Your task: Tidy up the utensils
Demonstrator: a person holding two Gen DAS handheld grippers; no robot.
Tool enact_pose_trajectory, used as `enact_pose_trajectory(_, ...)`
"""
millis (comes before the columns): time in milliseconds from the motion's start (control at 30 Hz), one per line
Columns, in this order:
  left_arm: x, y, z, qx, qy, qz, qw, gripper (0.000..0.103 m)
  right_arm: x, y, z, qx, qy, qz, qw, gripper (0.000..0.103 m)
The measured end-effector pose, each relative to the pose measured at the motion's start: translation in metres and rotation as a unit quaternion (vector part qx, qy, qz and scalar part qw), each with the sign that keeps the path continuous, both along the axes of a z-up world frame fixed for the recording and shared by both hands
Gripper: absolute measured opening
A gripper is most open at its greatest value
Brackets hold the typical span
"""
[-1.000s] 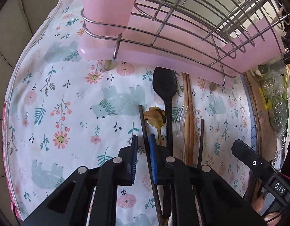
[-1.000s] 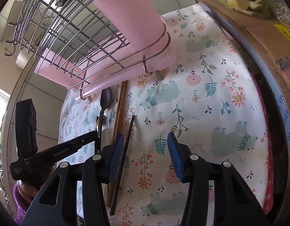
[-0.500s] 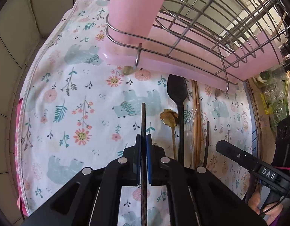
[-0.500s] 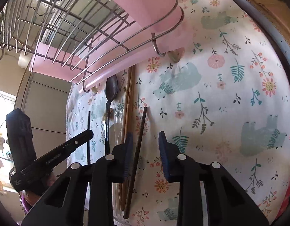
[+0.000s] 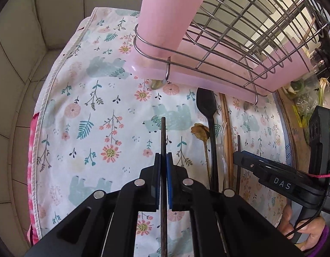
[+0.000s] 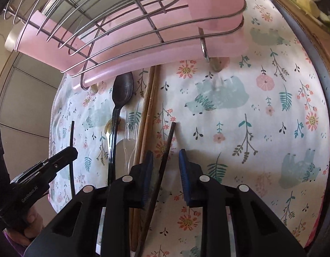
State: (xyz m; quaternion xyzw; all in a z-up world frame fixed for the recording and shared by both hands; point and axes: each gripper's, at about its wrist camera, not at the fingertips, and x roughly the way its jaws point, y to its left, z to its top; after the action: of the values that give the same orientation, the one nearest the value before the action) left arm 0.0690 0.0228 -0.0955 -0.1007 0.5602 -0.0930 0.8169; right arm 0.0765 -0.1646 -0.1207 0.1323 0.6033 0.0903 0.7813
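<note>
Left gripper (image 5: 164, 180) pinches one dark chopstick (image 5: 163, 141); right gripper (image 6: 166, 171) stands spread around another (image 6: 166, 150); spoon (image 6: 120, 98), fork and wooden chopsticks remain below the rack (image 5: 240, 42)

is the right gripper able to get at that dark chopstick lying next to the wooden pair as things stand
Probably yes: the right gripper is open with the dark chopstick already lying between its jaws, nothing covering it.

Sunlit tiled corner with a cloth-covered table

A white tablecloth printed with flowers, ferns and pale bears (image 5: 83, 111) covers the table; cream glazed wall tiles (image 5: 26, 42) stand behind, with a brown cardboard box (image 6: 314, 27) beside it.
</note>
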Motion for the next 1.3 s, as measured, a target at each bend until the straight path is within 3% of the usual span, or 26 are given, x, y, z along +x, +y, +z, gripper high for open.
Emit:
enact_pose_trajectory(167, -0.006, 0.003, 0.006, 0.013, -0.021, -0.002, 0.9997, 0.004, -0.003, 0.007, -0.004, -0.024, -0.025, 0.001, 0.999, 0.009)
enact_pose_trajectory(400, -0.017, 0.018, 0.025, 0.020, -0.053, 0.007, 0.9984, 0.004, -0.019, -0.021, 0.005, 0.026, -0.062, -0.021, 0.998, 0.005)
enact_pose_trajectory(533, -0.023, 0.024, 0.041, 0.007, -0.081, 0.018, 0.9966, 0.004, -0.032, -0.040, 0.027, 0.036, -0.105, -0.035, 0.993, 0.005)
enact_pose_trajectory(667, -0.032, 0.025, 0.067, -0.015, -0.135, 0.025, 0.9904, 0.004, -0.044, -0.062, 0.060, 0.045, -0.161, -0.045, 0.985, 0.005)
enact_pose_trajectory(867, -0.042, 0.035, 0.127, -0.035, -0.243, 0.048, 0.9683, 0.004, -0.053, -0.090, 0.131, 0.068, -0.271, -0.065, 0.958, 0.005)
enact_pose_trajectory(1100, -0.040, 0.038, 0.189, -0.047, -0.373, 0.075, 0.9235, 0.004, -0.049, -0.108, 0.209, 0.070, -0.417, -0.072, 0.903, 0.005)
enact_pose_trajectory(1167, -0.033, 0.037, 0.199, -0.049, -0.397, 0.083, 0.9130, 0.004, -0.043, -0.108, 0.221, 0.067, -0.450, -0.072, 0.888, 0.005)
enact_pose_trajectory(1300, -0.012, 0.035, 0.213, -0.061, -0.421, 0.098, 0.8999, 0.004, -0.021, -0.112, 0.236, 0.056, -0.493, -0.082, 0.865, 0.005)
